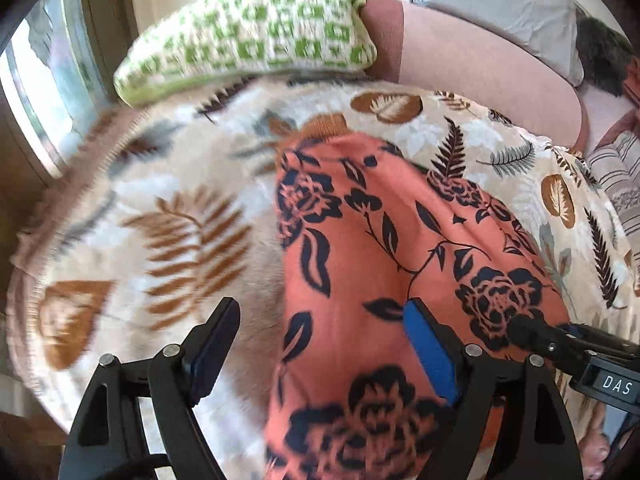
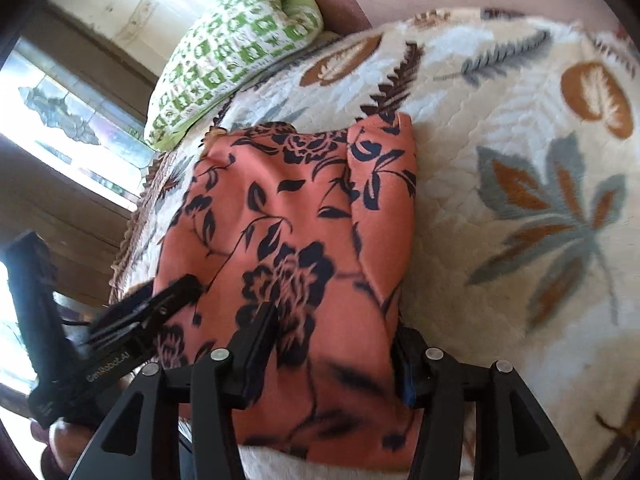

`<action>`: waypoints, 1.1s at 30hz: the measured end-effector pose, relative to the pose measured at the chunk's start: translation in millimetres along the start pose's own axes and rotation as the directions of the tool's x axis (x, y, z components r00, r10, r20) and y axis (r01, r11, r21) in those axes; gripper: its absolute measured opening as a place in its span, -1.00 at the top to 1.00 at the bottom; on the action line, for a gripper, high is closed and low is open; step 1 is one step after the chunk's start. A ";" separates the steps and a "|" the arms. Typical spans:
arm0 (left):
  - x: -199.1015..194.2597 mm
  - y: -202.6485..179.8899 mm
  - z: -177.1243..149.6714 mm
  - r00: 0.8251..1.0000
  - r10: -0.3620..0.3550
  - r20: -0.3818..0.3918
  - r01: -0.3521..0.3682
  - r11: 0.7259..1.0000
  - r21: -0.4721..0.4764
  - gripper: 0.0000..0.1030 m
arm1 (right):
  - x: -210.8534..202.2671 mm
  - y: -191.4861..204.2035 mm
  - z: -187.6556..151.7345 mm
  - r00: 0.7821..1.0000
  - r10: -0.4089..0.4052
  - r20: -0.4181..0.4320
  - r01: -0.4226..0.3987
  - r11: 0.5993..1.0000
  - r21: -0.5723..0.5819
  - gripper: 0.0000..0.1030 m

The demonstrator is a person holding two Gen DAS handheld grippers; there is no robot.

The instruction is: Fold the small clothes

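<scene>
On the leaf-print blanket point(image 2: 500, 128) lies the coral garment point(image 2: 304, 208) with dark floral print, folded into a narrow, roughly rectangular bundle with one flap doubled over along its side. We take this garment as our landmark. Its near end reaches down between the fingers of our right claw point(image 2: 336, 352): the jaws stand part open, one finger resting over the cloth and the other just beside the garment's edge, and we cannot tell whether the pads press on it. From the left wrist view, our left claw point(image 1: 316, 348) stands wide open above the garment's point(image 1: 372, 240) edge; its blue-padded finger point(image 1: 430, 356) lies over the cloth, while the other finger hangs above the blanket point(image 1: 160, 200) just beside the garment, gripping nothing. Seen from the right wrist, the left claw point(image 2: 160, 304) sits at the garment's near corner, on the side away from the flap. Beyond the garment's far end, near but apart, a green-and-white patterned cushion point(image 2: 236, 56) rests on the blanket. Behind the cushion point(image 1: 256, 36) rises a pinkish padded surface point(image 1: 480, 60), and a window point(image 2: 72, 120) stands off to the cushion's side.
</scene>
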State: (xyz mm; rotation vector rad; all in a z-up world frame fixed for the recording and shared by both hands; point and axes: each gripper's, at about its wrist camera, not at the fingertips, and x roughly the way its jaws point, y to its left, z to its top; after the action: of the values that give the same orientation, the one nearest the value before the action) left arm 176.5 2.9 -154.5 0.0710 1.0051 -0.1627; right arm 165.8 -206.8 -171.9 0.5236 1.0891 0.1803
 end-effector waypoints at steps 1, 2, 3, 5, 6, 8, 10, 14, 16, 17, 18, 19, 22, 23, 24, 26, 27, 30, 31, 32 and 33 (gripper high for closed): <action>-12.7 -0.3 -1.5 1.000 0.013 0.023 -0.013 1.000 0.003 -0.65 | -9.0 3.5 -3.3 1.000 -0.013 0.013 0.014 1.000 -0.010 -0.06; -21.7 -0.5 -2.3 0.999 0.022 0.042 -0.023 1.000 0.006 -0.65 | -16.6 5.0 -6.0 1.000 -0.015 0.024 0.015 1.000 -0.015 -0.06; -31.7 -0.9 -3.4 0.997 0.034 0.066 -0.035 0.999 0.013 -0.65 | -24.5 7.0 -8.6 0.999 -0.013 0.037 0.014 1.000 -0.019 -0.06; -52.9 -3.7 -6.3 0.993 0.054 0.110 -0.057 0.998 0.026 -0.65 | -43.8 11.2 -13.9 0.998 -0.013 0.068 0.015 0.999 -0.030 -0.06; -62.5 -4.9 -8.4 0.990 0.059 0.129 -0.063 0.998 0.031 -0.65 | -53.0 12.9 -16.7 0.997 -0.008 0.081 0.011 0.999 -0.033 -0.06; -83.3 -7.0 -12.0 0.983 0.070 0.173 -0.077 0.996 0.037 -0.65 | -71.5 16.8 -22.2 0.994 0.013 0.109 -0.008 0.999 -0.043 -0.06; -100.3 -8.7 -15.3 0.976 0.073 0.205 -0.084 0.996 0.043 -0.65 | -88.6 24.3 -27.8 0.990 0.018 0.142 -0.008 0.998 -0.067 -0.06; -132.4 -14.2 -20.8 0.961 0.089 0.260 -0.108 0.992 0.060 -0.65 | -117.1 42.9 -40.5 0.982 0.025 0.189 -0.003 0.993 -0.115 -0.06; -143.1 -18.1 -22.0 0.956 0.096 0.278 -0.116 0.991 0.059 -0.65 | -128.7 51.2 -46.5 0.978 0.027 0.206 0.001 0.991 -0.137 -0.06; -151.3 -18.4 -22.7 0.951 0.100 0.294 -0.122 0.991 0.057 -0.65 | -135.7 56.4 -50.5 0.976 0.023 0.219 0.011 0.988 -0.153 -0.06; -157.1 -19.5 -23.7 0.947 0.105 0.305 -0.128 0.990 0.055 -0.65 | -142.4 60.6 -53.9 0.973 0.018 0.231 0.022 0.985 -0.169 -0.06; -163.1 -20.1 -24.6 0.942 0.111 0.318 -0.135 0.989 0.053 -0.65 | -148.8 63.5 -57.0 0.970 0.013 0.244 0.033 0.982 -0.184 -0.07; -178.8 -22.2 -25.2 0.927 0.130 0.352 -0.156 0.987 0.048 -0.65 | -168.3 74.6 -67.7 0.955 -0.011 0.295 0.081 0.971 -0.225 -0.10; -185.4 -22.9 -25.3 0.921 0.136 0.366 -0.164 0.985 0.045 -0.65 | -173.0 76.2 -69.9 0.952 -0.015 0.306 0.089 0.969 -0.230 -0.10; -189.9 -23.9 -25.3 0.915 0.142 0.377 -0.171 0.984 0.044 -0.65 | -178.5 77.3 -72.0 0.948 -0.020 0.319 0.099 0.967 -0.234 -0.12; -199.8 -26.1 -25.8 0.903 0.152 0.401 -0.186 0.981 0.046 -0.66 | -189.7 79.0 -75.9 0.936 -0.031 0.350 0.121 0.964 -0.238 -0.15; -204.2 -26.9 -25.7 0.899 0.156 0.410 -0.191 0.981 0.045 -0.66 | -195.1 79.5 -77.3 0.930 -0.039 0.365 0.134 0.962 -0.239 -0.16; -217.0 -28.3 -24.1 0.884 0.167 0.437 -0.203 0.979 0.036 -0.66 | -209.7 81.6 -83.3 0.905 -0.072 0.418 0.191 0.949 -0.250 -0.17; -220.6 -28.6 -23.3 0.880 0.172 0.444 -0.207 0.978 0.032 -0.66 | -213.1 81.9 -84.3 0.897 -0.082 0.434 0.209 0.945 -0.252 -0.17; -224.4 -29.0 -22.7 0.874 0.178 0.453 -0.213 0.977 0.027 -0.66 | -217.3 81.7 -86.0 0.887 -0.096 0.452 0.230 0.940 -0.251 -0.17; -228.3 -29.3 -22.2 0.867 0.184 0.464 -0.219 0.975 0.023 -0.67 | -221.6 80.6 -87.4 0.877 -0.105 0.469 0.246 0.936 -0.250 -0.17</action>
State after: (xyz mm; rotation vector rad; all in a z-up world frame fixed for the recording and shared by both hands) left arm 33.2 0.5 26.8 0.1970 0.5099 -0.0202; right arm -4.5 -195.9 12.7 0.1682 0.6313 0.0558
